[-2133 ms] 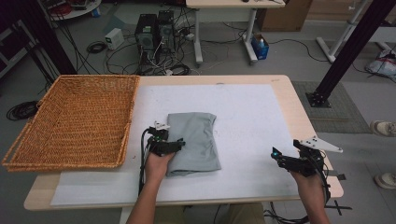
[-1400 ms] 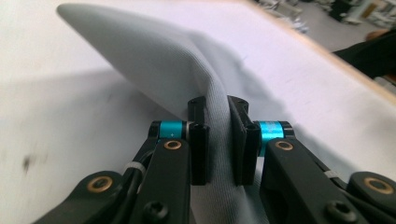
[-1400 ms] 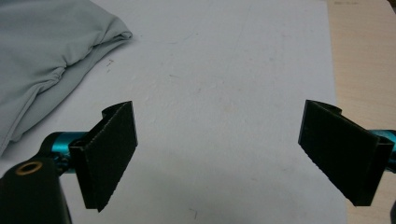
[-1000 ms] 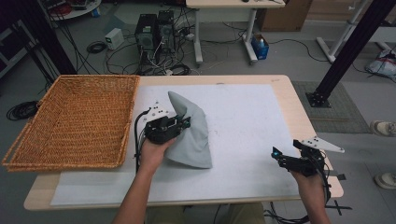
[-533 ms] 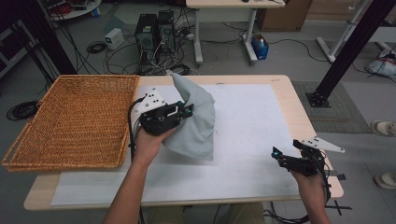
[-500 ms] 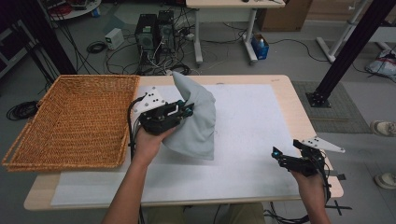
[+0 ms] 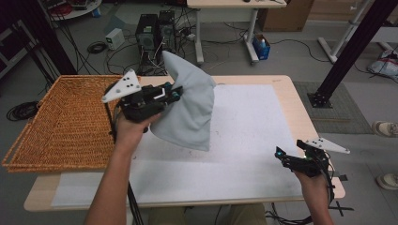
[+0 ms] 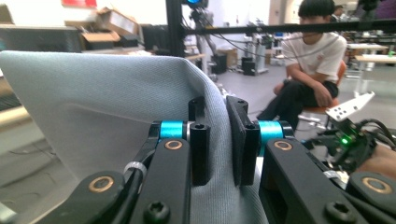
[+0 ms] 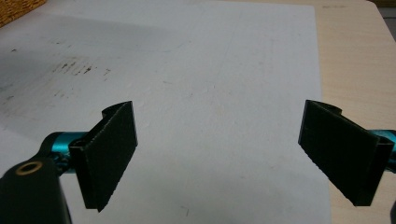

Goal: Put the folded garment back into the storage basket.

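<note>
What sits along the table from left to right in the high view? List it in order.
wicker basket → left hand-held gripper → grey cloth pinched in it and lifted off the white mat → right hand-held gripper, open, near the table's right edge.

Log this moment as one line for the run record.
left tongs: shut on grey cloth, held above the table | right tongs: open, over white mat | wicker basket: left of cloth

hidden: left tool (image 7: 174, 93) tips in grey cloth (image 7: 187, 105) | cut off: basket (image 7: 61, 126) left edge
</note>
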### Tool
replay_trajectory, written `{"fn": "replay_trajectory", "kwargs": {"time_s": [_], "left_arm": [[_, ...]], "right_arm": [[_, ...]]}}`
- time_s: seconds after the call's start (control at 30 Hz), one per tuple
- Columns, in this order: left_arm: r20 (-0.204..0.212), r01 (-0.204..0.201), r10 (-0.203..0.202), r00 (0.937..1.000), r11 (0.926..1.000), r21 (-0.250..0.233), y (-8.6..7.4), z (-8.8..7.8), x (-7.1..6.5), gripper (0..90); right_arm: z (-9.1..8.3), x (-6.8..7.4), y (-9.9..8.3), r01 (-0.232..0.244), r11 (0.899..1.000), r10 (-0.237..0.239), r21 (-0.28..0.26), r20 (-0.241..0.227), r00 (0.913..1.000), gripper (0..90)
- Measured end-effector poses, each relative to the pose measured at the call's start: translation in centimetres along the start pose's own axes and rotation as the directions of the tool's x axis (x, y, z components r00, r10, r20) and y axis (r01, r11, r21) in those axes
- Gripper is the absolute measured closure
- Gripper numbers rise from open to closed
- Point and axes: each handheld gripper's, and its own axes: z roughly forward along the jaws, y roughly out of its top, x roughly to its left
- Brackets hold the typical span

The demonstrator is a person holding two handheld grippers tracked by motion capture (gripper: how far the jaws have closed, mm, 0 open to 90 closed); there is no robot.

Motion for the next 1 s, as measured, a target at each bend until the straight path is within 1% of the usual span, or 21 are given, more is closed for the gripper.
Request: {"fn": "replay_trajectory", "kwargs": {"time_s": [0.03,0.13,0.23,0.27,0.3,0.37,0.4,0.43,0.5,0.53,0.6,0.7,0.73,0.77,0.8,0.83,0.87,0.9,0.93,0.97,1.0], "left_arm": [[-0.011,-0.023,0.023,0.9997,0.9997,0.001,0.9,-1.1,0.6,80.0],[-0.037,-0.042,0.042,0.9984,0.9991,-0.005,2.2,-2.9,1.7,80.0],[-0.073,-0.042,0.041,0.9965,0.9990,-0.013,3.0,-4.9,3.0,80.0],[-0.073,-0.042,0.041,0.9965,0.9990,-0.013,3.0,-4.9,3.0,80.0],[-0.094,-0.037,0.035,0.9950,0.9992,-0.016,3.2,-6.1,3.8,80.0],[-0.120,-0.030,0.030,0.9924,0.9995,-0.002,3.2,-7.6,4.8,80.0],[-0.120,-0.030,0.030,0.9924,0.9995,-0.002,3.2,-7.6,4.8,80.0],[-0.148,-0.018,0.018,0.9888,0.9998,0.003,3.1,-9.0,5.8,80.0],[-0.176,0.000,-0.001,0.9844,1.0000,-0.004,2.8,-10.7,6.9,80.0],[-0.196,0.005,-0.006,0.9805,1.0000,-0.005,2.6,-11.6,7.4,80.0],[-0.228,0.033,-0.034,0.9730,0.9994,-0.011,2.1,-13.4,8.6,80.0],[-0.307,0.078,-0.070,0.9491,0.9968,0.014,0.7,-16.2,10.4,79.9],[-0.370,0.125,-0.105,0.9230,0.9916,0.031,-0.5,-17.5,11.5,79.6],[-0.370,0.125,-0.105,0.9230,0.9916,0.031,-0.5,-17.5,11.5,74.9],[-0.443,0.173,-0.142,0.8853,0.9845,0.030,-1.6,-18.7,12.2,74.9],[-0.530,0.236,-0.193,0.8256,0.9716,0.014,-2.6,-19.8,12.7,56.2],[-0.629,0.274,-0.221,0.7455,0.9617,-0.014,-4.1,-21.6,12.7,29.9],[-0.639,0.281,-0.229,0.7343,0.9596,-0.022,-4.6,-22.2,12.6,24.6],[-0.641,0.287,-0.233,0.7309,0.9576,-0.021,-4.8,-22.5,12.4,22.3],[-0.641,0.287,-0.233,0.7309,0.9576,-0.021,-4.8,-22.5,12.4,19.8],[-0.635,0.281,-0.228,0.7378,0.9596,-0.019,-4.9,-22.8,12.0,18.9]], "right_arm": [[0.0,0.0,0.1,-0.003,1.000,0.003,0.000,0.005,1.0000,11.6],[0.0,0.1,0.2,-0.003,1.000,0.003,-0.004,0.007,1.0000,11.6],[0.0,0.3,0.5,-0.002,1.000,0.002,-0.004,0.011,0.9999,11.6],[0.0,0.4,0.5,-0.001,1.000,0.001,-0.005,0.010,0.9999,11.6],[-0.1,0.5,0.6,0.001,1.000,0.000,-0.005,0.012,0.9999,11.6],[0.0,0.7,0.7,0.002,1.000,-0.002,-0.004,0.014,0.9999,11.6],[0.0,0.8,0.8,0.002,1.000,-0.002,-0.003,0.017,0.9999,11.6],[0.0,0.9,0.8,0.004,1.000,-0.004,-0.003,0.019,0.9998,11.6],[0.0,1.1,1.0,0.009,1.000,-0.009,-0.001,0.022,0.9997,11.6],[0.0,1.2,1.0,0.012,1.000,-0.012,0.001,0.025,0.9996,11.6],[0.1,1.4,1.1,0.017,1.000,-0.017,0.008,0.029,0.9994,11.6],[0.2,1.7,1.3,0.023,1.000,-0.023,0.013,0.036,0.9991,11.6],[0.2,1.9,1.4,0.022,1.000,-0.023,0.014,0.038,0.9990,11.6],[0.2,1.9,1.4,0.022,1.000,-0.023,0.014,0.038,0.9990,11.6],[0.2,2.0,1.5,0.027,1.000,-0.027,0.016,0.040,0.9988,11.6],[0.2,2.2,1.5,0.028,0.999,-0.028,0.019,0.040,0.9988,11.6],[0.2,2.5,1.6,0.036,0.999,-0.037,0.019,0.039,0.9986,11.6],[0.2,2.6,1.6,0.041,0.999,-0.042,0.019,0.037,0.9984,11.6],[0.2,2.7,1.6,0.041,0.999,-0.041,0.018,0.037,0.9985,11.6],[0.2,2.8,1.6,0.042,0.999,-0.043,0.018,0.037,0.9984,11.6],[0.2,2.8,1.6,0.042,0.999,-0.043,0.017,0.036,0.9984,11.6]]}}
